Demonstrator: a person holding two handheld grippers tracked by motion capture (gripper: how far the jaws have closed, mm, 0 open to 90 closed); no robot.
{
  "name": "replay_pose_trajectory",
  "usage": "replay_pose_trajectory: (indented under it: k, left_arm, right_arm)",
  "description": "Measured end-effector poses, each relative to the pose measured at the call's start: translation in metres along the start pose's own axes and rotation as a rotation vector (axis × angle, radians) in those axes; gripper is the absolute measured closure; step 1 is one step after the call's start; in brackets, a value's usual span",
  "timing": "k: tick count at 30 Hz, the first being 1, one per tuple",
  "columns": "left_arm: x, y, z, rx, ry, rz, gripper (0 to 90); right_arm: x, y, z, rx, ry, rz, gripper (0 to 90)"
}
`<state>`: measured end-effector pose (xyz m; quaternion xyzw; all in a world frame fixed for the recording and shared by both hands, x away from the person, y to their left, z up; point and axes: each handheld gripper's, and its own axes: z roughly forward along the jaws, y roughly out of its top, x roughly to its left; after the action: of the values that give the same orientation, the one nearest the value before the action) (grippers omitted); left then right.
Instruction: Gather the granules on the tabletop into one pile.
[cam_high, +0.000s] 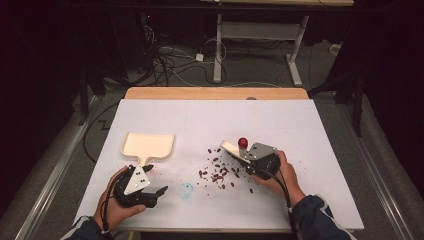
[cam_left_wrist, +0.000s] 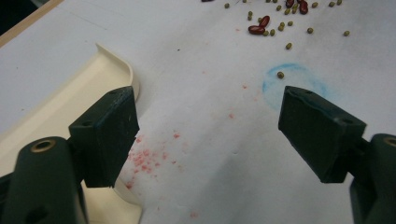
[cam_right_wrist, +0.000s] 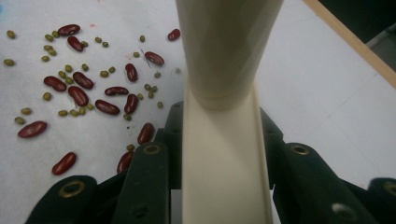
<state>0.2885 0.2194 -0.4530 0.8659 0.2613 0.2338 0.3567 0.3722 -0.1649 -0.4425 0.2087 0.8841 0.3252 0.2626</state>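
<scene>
A cream dustpan lies flat at the left of the white table, its short handle pointing toward me. My left gripper rests just in front of that handle. Its jaws stand wide open with nothing between them, and one finger sits over the dustpan's edge in the left gripper view. My right gripper is shut on the cream handle of a small sweeping tool with a red knob. Red kidney beans and small green beans lie scattered just left of that tool.
A pale blue smudge and faint red specks mark the table sheet between the two grippers. A wooden strip runs along the table's far edge. Beyond it are cables and a desk frame on the floor.
</scene>
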Motion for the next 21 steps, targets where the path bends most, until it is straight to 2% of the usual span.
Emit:
replay_pose_trajectory:
  k: [2,5,6,10,14,15,18,21]
  left_arm:
    - [0.000,0.000,0.000,-0.001,-0.001,0.000,19.3]
    - [0.000,0.000,0.000,-0.002,0.000,0.000,19.3]
    - [0.000,0.001,0.000,-0.002,0.000,0.000,19.3]
    - [0.000,0.000,0.001,0.003,-0.001,-0.006,19.3]
    - [0.000,0.000,0.000,-0.001,0.000,-0.014,19.3]
    - [0.000,0.000,0.000,-0.004,0.001,-0.018,19.3]
    - [0.001,0.000,0.001,-0.002,-0.002,-0.024,19.3]
    - [0.001,-0.001,0.003,-0.001,0.000,-0.021,19.3]
  right_arm:
    - [-0.001,0.000,-0.004,-0.013,-0.017,0.003,67.7]
    - [-0.005,0.001,-0.008,-0.030,-0.016,0.025,67.8]
    - [-0.009,0.002,-0.012,-0.049,-0.024,0.042,67.8]
    - [-0.016,0.003,-0.015,-0.071,-0.053,0.057,67.8]
    - [-0.020,0.006,-0.009,-0.083,-0.068,0.060,67.8]
    - [-0.023,0.009,-0.002,-0.084,-0.087,0.053,67.8]
    - [-0.028,0.012,0.007,-0.102,-0.089,0.069,67.8]
    - [-0.032,0.017,0.018,-0.113,-0.100,0.063,67.8]
